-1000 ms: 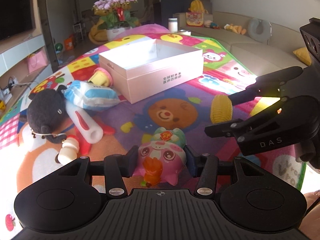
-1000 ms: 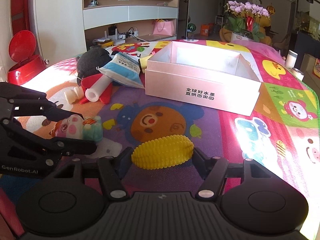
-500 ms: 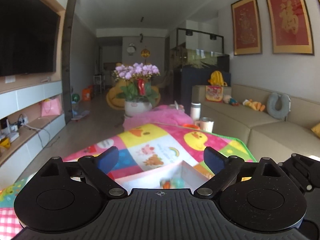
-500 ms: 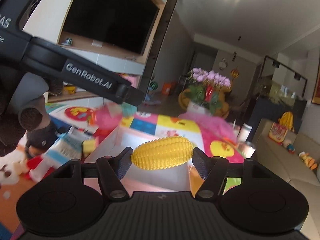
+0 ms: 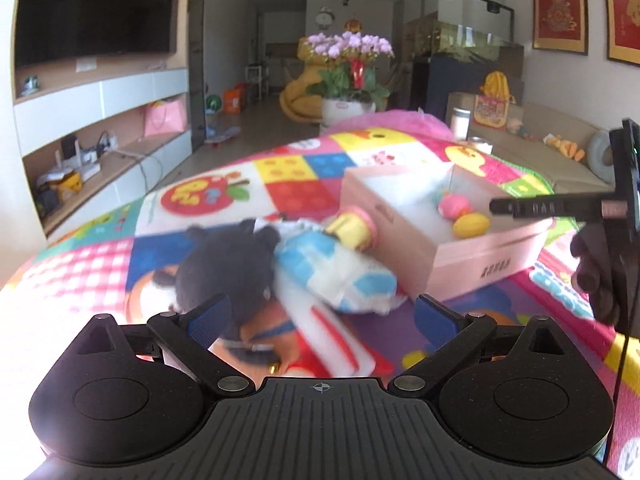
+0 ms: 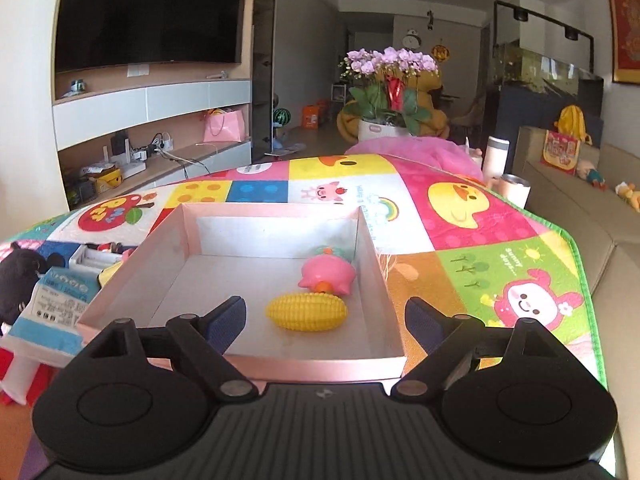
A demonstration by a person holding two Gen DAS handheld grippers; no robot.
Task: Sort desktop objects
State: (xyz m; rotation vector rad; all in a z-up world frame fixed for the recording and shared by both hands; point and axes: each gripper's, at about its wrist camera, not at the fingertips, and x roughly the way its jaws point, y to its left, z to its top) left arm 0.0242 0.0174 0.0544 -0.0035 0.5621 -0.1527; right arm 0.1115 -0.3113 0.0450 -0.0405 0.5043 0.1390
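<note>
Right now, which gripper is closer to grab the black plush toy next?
Probably the left gripper: its opening jaws sit empty just before the black plush toy. The right gripper is over the pink box, with the plush at its view's far edge.

Patchwork play mat (image 6: 460, 208) carries pink box (image 6: 280, 366); plush (image 5: 228, 268); packet (image 5: 332, 276).

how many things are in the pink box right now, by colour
yellow: 1, the corn toy
pink: 1, the pig toy
total: 2, both lying loose in the pink box
</note>
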